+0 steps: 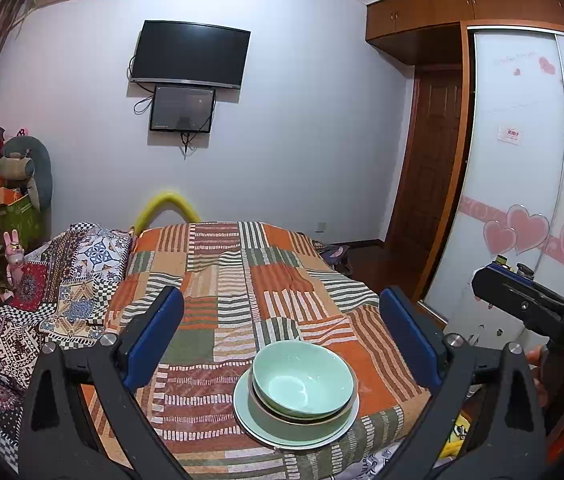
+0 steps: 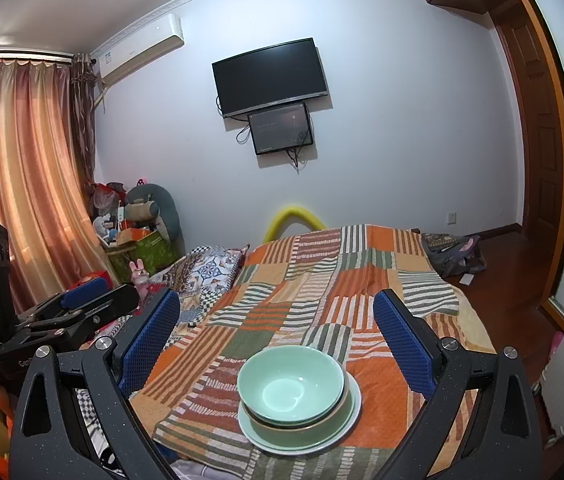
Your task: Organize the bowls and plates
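Note:
A pale green bowl (image 1: 302, 380) (image 2: 290, 388) sits on top of a stack. Under it is a darker green dish with a brown rim (image 1: 260, 410) (image 2: 254, 420), and at the bottom a pale green plate (image 1: 244, 416) (image 2: 258, 442). The stack rests near the front edge of a patchwork blanket. My left gripper (image 1: 282, 300) hangs open above and behind the stack, empty. My right gripper (image 2: 278, 302) is open too, with nothing held, and the stack lies low between its fingers. Each gripper shows side-on in the other's view: the right gripper (image 1: 494, 280) and the left gripper (image 2: 98, 298).
The orange, green and white striped blanket (image 1: 242, 280) (image 2: 322, 280) covers a bed that drops off at the front and right. A patterned quilt (image 1: 62, 280) lies to the left. Toys and boxes (image 2: 134, 224) fill the left corner. A sliding wardrobe (image 1: 522, 160) stands on the right.

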### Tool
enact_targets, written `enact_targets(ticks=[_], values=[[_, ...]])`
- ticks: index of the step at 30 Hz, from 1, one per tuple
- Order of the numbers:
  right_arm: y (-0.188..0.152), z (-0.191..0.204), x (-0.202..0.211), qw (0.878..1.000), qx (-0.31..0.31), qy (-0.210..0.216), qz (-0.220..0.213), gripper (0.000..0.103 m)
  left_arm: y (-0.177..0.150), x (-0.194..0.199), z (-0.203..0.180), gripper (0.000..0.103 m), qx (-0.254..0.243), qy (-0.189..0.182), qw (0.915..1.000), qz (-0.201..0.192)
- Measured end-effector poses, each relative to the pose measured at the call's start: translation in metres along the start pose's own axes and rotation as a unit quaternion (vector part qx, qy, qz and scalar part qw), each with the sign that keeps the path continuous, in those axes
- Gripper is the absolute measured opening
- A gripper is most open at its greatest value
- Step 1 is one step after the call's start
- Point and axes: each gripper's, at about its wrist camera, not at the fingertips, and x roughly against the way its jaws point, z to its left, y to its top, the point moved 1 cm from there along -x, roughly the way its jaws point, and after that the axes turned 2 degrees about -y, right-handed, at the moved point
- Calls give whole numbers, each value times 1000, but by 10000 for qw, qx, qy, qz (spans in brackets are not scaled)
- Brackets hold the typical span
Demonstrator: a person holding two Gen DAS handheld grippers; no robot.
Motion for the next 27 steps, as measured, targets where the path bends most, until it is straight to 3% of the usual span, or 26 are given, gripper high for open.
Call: enact_targets(ticks=[27], values=[[0,-3,-2,10000,-50,30,73,97,-3,-3,0,101,-26,26,10000,-90]])
